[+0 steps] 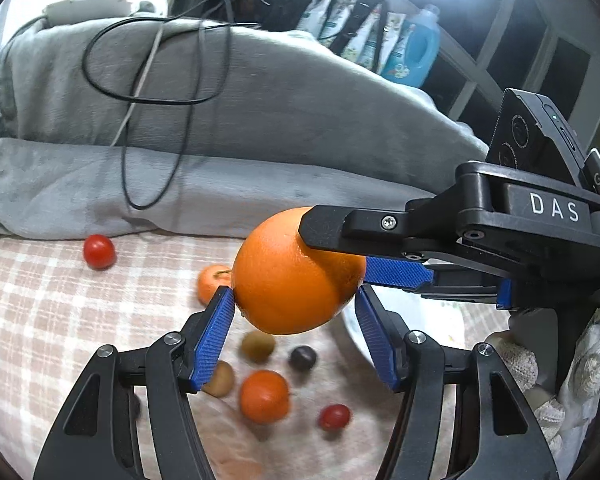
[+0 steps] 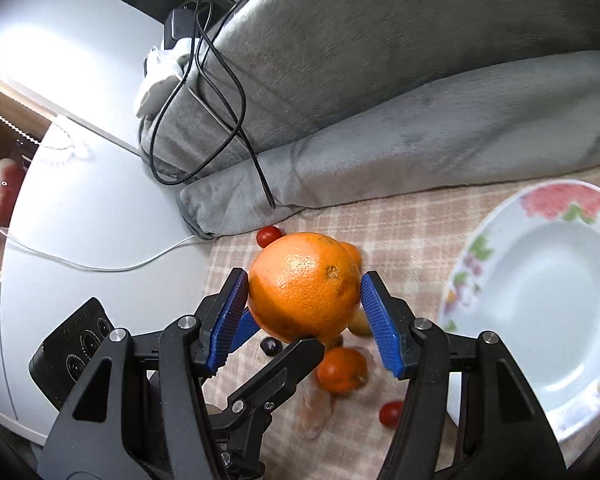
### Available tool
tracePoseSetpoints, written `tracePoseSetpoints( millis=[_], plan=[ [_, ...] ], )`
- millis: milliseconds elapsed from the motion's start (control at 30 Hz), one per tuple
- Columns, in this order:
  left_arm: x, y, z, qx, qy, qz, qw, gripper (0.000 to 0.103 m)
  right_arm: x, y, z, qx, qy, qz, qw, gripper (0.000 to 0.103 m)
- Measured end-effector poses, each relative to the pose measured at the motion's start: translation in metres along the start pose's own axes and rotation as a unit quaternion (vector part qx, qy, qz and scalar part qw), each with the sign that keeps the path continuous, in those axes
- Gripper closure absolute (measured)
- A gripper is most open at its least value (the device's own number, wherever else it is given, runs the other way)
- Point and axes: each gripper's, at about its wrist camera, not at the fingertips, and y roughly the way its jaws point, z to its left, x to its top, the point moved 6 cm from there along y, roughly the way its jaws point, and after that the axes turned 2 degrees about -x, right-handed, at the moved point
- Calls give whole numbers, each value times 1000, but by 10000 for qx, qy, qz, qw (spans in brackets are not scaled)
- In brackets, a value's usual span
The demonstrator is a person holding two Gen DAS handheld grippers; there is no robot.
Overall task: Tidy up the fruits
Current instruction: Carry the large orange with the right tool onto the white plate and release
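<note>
Orange (image 1: 296, 276) above scattered fruit (image 1: 264, 396), plate (image 2: 539, 300) beside

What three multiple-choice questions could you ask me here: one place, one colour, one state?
1. The plate lies on:
A the cloth
B a chair
C a shelf

2. The finger pads are:
A red
B blue
C white

3. The orange is:
A in the plate
B cut in half
C lifted between fingers

Answers:
1. A, its rim rests on the checked cloth.
2. B, blue ribbed pads show in both views.
3. C, the left gripper and the right gripper both close around it above the cloth.
</note>
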Motion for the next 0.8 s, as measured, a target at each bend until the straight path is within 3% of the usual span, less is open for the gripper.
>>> tracePoseSetpoints(
  millis=[433, 800],
  plan=[
    [-28, 12, -65, -328, 261, 183, 9990, 44, -30, -51, -47, -138, 290, -218, 9992, 41],
    [-41, 40, -91, -470, 438, 482, 9968, 47, -40, -69, -87, -246, 613, -278, 9974, 41]
  ],
)
